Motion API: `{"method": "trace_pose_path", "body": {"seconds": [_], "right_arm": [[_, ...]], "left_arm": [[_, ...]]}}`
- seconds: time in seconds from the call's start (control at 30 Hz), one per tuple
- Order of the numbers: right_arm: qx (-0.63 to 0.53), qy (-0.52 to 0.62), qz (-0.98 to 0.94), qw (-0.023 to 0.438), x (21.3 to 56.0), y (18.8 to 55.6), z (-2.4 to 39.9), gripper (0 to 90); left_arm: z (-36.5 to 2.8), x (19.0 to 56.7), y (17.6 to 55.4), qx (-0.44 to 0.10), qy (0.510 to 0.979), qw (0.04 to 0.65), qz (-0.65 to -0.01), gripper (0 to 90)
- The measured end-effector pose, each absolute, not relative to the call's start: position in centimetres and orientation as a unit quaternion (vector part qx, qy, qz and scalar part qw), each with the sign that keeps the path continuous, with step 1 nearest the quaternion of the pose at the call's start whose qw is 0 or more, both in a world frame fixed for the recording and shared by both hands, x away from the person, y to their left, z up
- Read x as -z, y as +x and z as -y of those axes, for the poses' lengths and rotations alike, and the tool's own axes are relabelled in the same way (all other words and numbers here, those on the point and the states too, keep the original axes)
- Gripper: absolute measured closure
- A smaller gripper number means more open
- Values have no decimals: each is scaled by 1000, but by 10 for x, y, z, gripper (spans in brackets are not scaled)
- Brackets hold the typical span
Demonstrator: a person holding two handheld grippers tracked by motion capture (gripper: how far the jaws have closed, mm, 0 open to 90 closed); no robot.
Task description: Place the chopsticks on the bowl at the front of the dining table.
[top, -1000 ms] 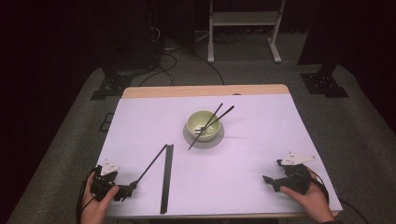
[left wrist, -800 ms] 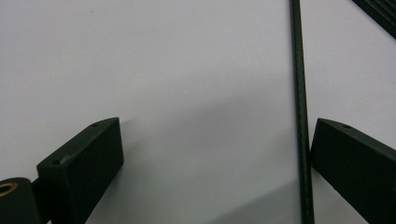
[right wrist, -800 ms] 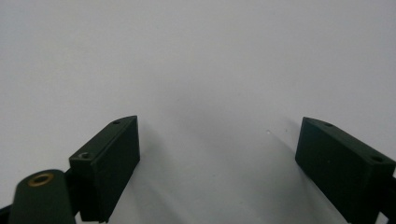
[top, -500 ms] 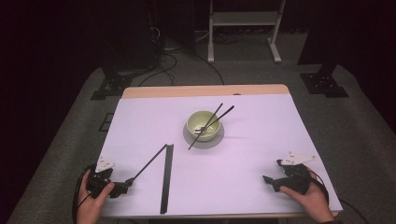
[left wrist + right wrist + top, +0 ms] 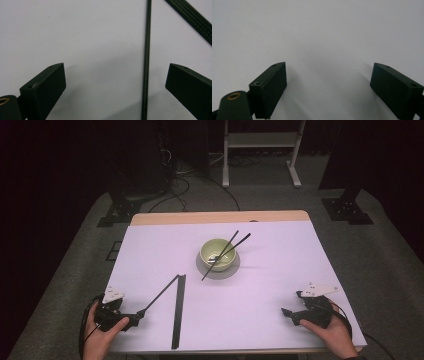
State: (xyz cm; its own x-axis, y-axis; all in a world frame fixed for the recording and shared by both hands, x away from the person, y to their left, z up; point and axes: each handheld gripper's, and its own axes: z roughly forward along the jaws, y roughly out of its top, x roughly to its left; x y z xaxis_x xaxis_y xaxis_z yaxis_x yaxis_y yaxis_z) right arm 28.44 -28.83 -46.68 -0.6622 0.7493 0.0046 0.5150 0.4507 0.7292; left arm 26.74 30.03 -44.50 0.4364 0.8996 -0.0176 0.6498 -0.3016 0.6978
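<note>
A: Thin, stiff black chopstick flat on white tabletop, between spread jaws of left gripper, untouched; near end by that gripper, far end beside flat black ribbed strip.

B: Likely light, rigid, slick; prone to roll. Best pinched low across shaft near end. Right gripper released, holding nothing.

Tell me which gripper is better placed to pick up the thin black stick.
Left. The stick lies between the open left gripper's jaws, while the right gripper, also open, rests far across the table.
</note>
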Motion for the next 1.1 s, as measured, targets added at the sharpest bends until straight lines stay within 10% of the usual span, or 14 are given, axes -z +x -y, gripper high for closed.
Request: {"method": "trace_pose_path", "body": {"seconds": [1.1], "right_arm": [[-363, 378, -836, 160, 467, 285, 288, 122]], "left_arm": [[-261, 441, 299, -175, 805, 330, -462, 140]]}}
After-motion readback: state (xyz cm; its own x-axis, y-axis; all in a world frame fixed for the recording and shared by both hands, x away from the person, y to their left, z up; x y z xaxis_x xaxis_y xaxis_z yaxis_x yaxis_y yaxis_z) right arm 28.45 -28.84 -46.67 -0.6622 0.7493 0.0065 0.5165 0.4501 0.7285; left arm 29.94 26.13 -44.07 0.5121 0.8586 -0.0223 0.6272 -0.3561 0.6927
